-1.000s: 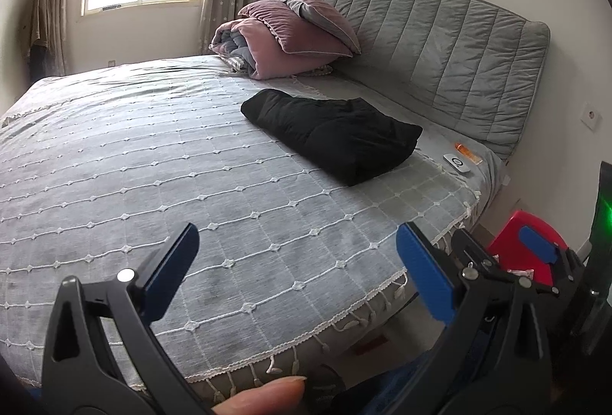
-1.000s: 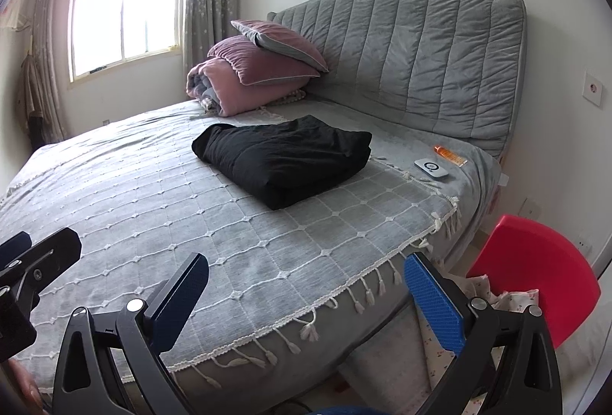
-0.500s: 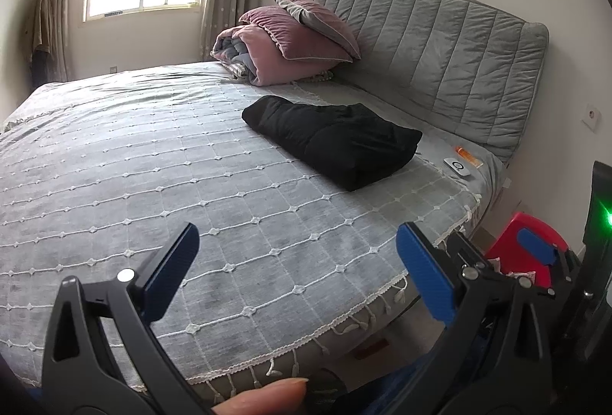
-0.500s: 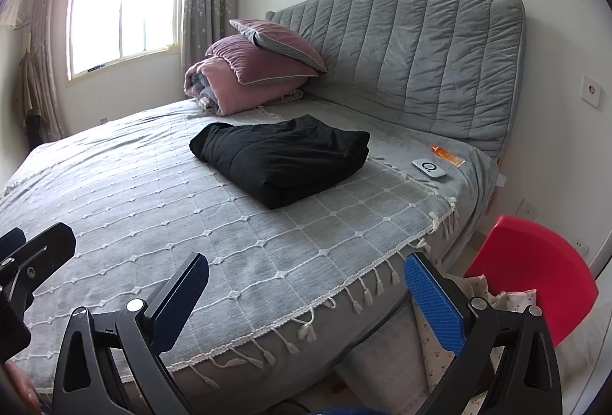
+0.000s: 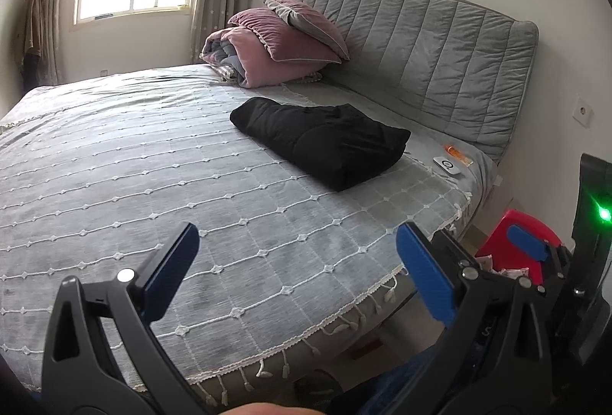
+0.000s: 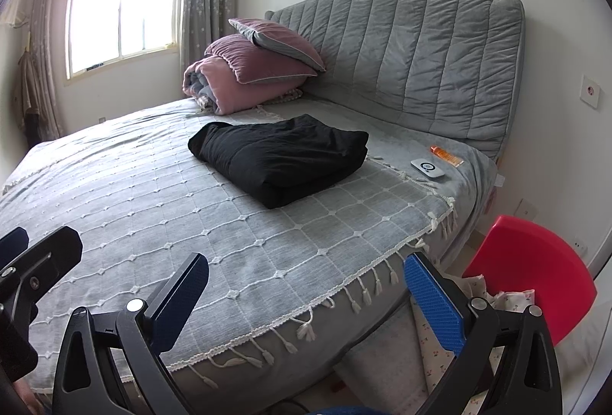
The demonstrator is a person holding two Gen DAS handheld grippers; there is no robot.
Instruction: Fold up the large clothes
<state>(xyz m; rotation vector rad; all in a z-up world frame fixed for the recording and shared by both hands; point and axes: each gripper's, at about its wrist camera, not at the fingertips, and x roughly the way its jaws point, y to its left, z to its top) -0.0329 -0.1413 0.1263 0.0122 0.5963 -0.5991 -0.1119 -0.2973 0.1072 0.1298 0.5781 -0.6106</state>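
A black garment (image 5: 325, 141) lies folded into a thick bundle on the grey bedspread (image 5: 153, 185), near the headboard; it also shows in the right wrist view (image 6: 283, 157). My left gripper (image 5: 296, 258) is open and empty, held above the bed's near edge, well short of the garment. My right gripper (image 6: 306, 285) is open and empty, near the fringed bed edge (image 6: 306, 323). The right gripper's blue pad (image 5: 526, 243) shows at the right of the left wrist view.
Pink and grey pillows and a rolled quilt (image 6: 248, 74) are stacked at the headboard (image 6: 420, 59). A white device (image 6: 427, 168) and an orange tube (image 6: 445, 155) lie at the bed corner. A red bin (image 6: 531, 269) with patterned cloth stands on the floor right.
Both views have shifted slightly; the garment sits a little higher in the frames. Both grippers stay open and empty.
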